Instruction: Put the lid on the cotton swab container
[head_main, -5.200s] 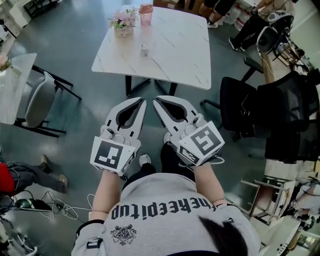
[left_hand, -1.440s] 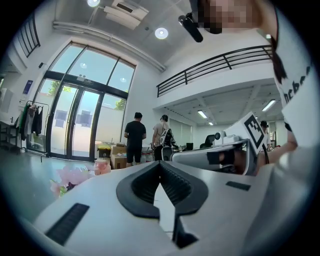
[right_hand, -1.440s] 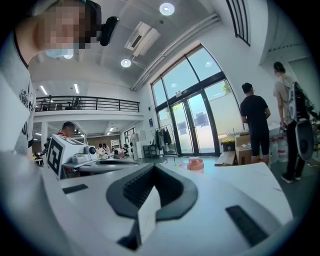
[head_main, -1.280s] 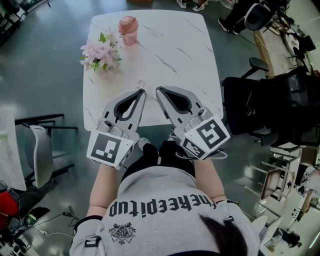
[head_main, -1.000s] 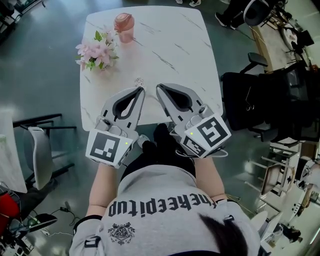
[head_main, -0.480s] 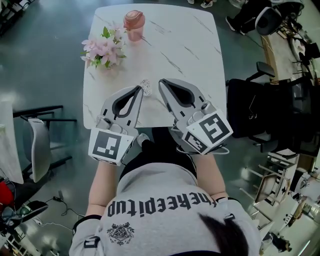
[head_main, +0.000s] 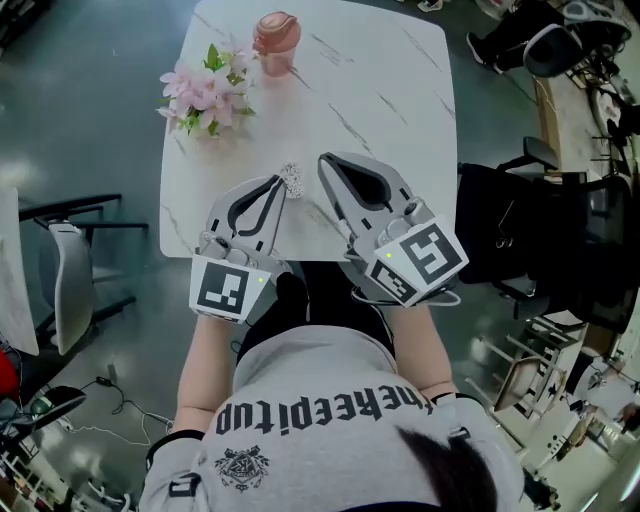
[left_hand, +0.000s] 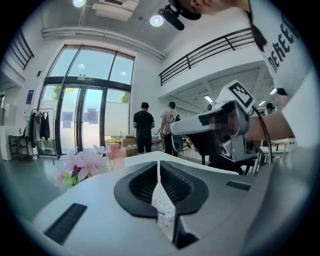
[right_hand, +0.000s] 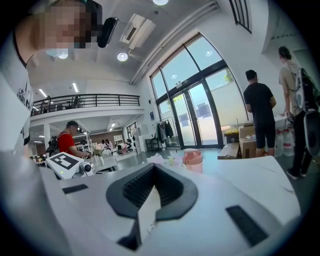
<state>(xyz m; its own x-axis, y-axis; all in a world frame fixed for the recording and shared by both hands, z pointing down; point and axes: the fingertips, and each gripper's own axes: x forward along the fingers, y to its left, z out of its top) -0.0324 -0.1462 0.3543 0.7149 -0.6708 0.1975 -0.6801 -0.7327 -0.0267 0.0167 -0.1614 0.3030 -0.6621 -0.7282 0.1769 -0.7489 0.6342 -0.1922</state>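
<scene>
The cotton swab container (head_main: 292, 181), small and clear with a speckled look, stands on the white marble table (head_main: 390, 90) near its front edge. I cannot make out a separate lid. My left gripper (head_main: 277, 184) is shut and empty, its tip just left of the container. In the left gripper view the container (left_hand: 165, 214) shows through the slot behind the closed tips of that gripper (left_hand: 159, 164). My right gripper (head_main: 323, 161) is also shut and empty, a little right of the container, with its tips (right_hand: 154, 166) meeting.
Pink flowers (head_main: 205, 92) and a pink lidded cup (head_main: 275, 30) stand at the table's far left. A black chair (head_main: 520, 230) is right of the table, a grey chair (head_main: 70, 290) left. People stand far off by the glass doors.
The table has come closer as the person stepped up to it. Both grippers have moved out over its front edge and lower, and the container now lies beside the left tip.
</scene>
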